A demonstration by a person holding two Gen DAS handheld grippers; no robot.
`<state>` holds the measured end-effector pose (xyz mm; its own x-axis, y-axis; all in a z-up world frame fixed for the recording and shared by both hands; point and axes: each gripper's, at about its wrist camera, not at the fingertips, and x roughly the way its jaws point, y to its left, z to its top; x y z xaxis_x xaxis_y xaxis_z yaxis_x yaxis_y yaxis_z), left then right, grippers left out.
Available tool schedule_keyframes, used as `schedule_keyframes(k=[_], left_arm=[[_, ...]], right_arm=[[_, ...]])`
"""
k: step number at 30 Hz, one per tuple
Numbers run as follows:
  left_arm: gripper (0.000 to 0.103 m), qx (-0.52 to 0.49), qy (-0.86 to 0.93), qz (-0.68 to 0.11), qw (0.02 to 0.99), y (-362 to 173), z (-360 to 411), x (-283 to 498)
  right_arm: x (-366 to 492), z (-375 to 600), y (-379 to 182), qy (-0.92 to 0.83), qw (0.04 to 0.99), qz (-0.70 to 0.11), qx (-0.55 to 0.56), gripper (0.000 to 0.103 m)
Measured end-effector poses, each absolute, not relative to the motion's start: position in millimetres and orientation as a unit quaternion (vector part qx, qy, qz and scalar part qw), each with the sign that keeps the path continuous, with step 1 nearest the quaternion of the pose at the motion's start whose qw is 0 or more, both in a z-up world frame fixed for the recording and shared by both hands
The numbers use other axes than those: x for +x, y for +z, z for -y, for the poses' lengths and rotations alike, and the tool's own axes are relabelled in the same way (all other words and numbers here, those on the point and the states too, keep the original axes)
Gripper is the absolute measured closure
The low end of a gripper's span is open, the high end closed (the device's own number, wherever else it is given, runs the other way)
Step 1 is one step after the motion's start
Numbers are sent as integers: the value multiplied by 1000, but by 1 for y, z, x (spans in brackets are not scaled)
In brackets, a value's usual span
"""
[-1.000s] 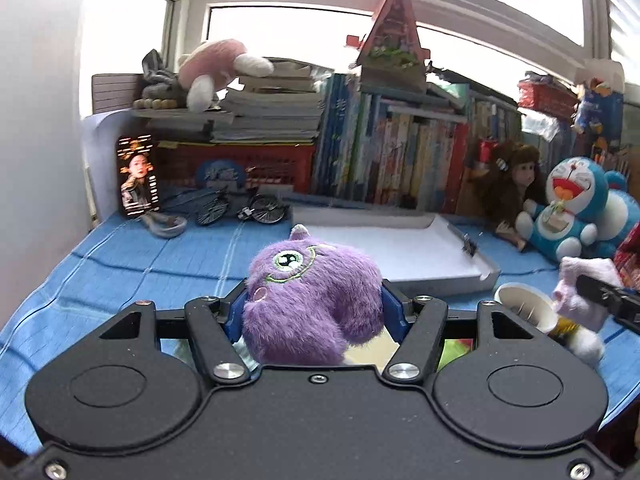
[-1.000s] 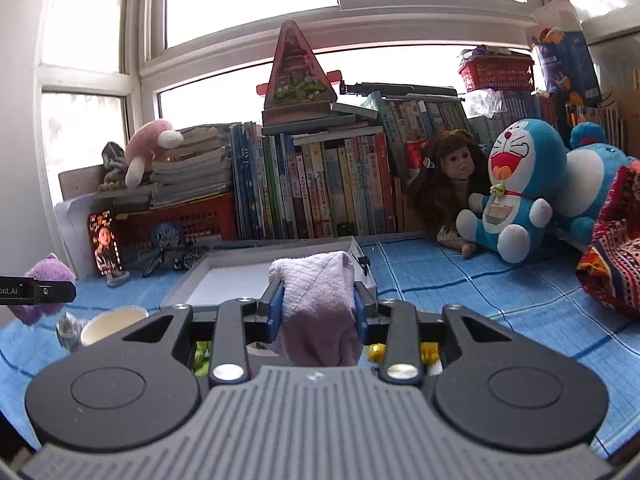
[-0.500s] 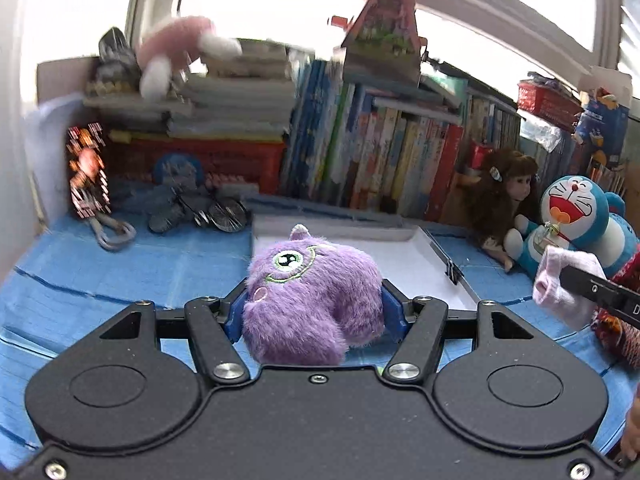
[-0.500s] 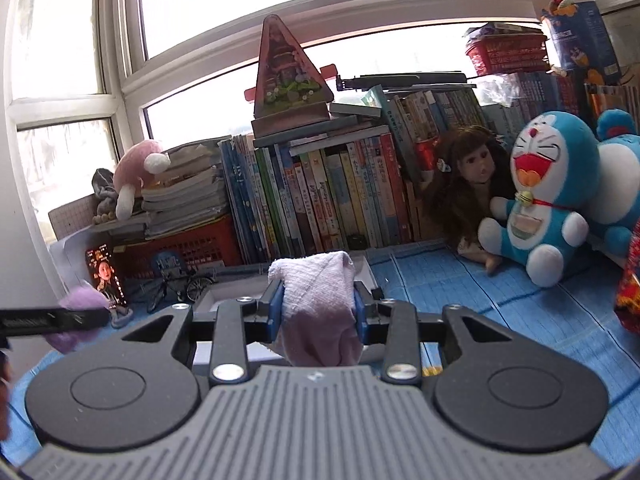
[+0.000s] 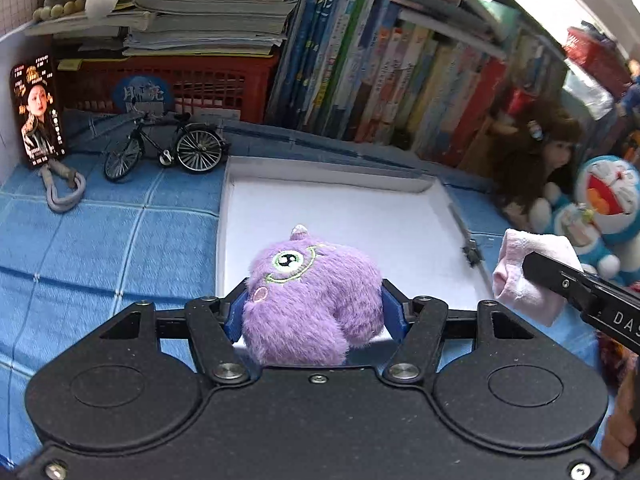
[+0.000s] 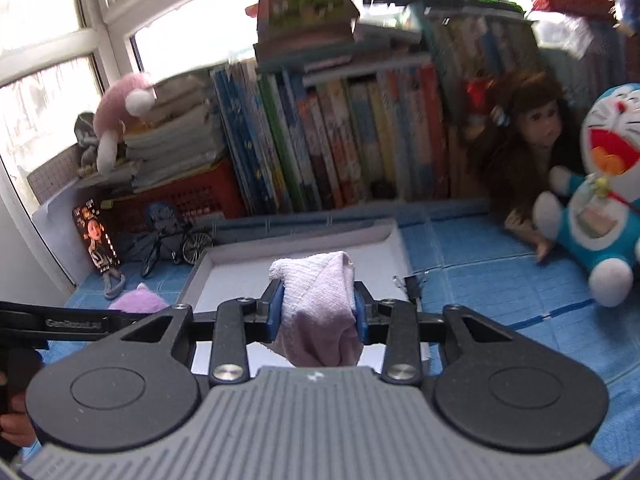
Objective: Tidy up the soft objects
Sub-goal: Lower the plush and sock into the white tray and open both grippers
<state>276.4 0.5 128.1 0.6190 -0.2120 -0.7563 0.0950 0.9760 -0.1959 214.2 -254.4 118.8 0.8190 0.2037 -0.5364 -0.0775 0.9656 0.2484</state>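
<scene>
Right up front, the purple one-eyed plush (image 5: 312, 300) is squeezed between the blue pads (image 5: 234, 314) of the left gripper (image 5: 314, 312), jaws about halfway closed and pressed into the fur on both sides, so it's properly gripped and held over the near edge of the white tray (image 5: 328, 168). Same deal on the other side: the pale pink cloth (image 6: 316, 304) is pinched in the right gripper (image 6: 316, 314), jaws set fairly narrow, with the fabric bunched above the pads and drooping below them, also hanging over the tray's near part. From the left wrist view the cloth is seen off to the right, just beside the tray's right edge. The tray itself is laid on a blue checked cloth (image 5: 100, 248). Further back on the left, a small model bicycle (image 5: 164, 150) is parked near the tray's far left corner, with a photo card (image 5: 38, 110) propped up beyond it. Off to the right, a brown-haired doll (image 6: 520, 140) is seated next to a blue cat plush (image 6: 600, 200), though that corner is blurred so details can't really be made out. At the very back, a row of books (image 5: 380, 72) is lined up beside a red basket (image 5: 192, 84).
</scene>
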Motion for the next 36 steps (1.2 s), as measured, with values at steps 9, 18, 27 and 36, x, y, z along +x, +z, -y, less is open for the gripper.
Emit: schedule_keyframes(k=[9,18,27,36], left_arm=[[41,-38,-78,-460,884,93,23,310],[41,-22,-67,-476,877,73,26,331],[41,-14,-65,-495,867,59,24,342],[41,-8,-67,-504,861,51,24,348]], right_arm=[[256,236,87,66,932,-347,80,62],[281,243,68,51,921,-378,85,61],[293,242,56,48,912,-401,77,61],[302,236,47,47,905,-418,64,61]])
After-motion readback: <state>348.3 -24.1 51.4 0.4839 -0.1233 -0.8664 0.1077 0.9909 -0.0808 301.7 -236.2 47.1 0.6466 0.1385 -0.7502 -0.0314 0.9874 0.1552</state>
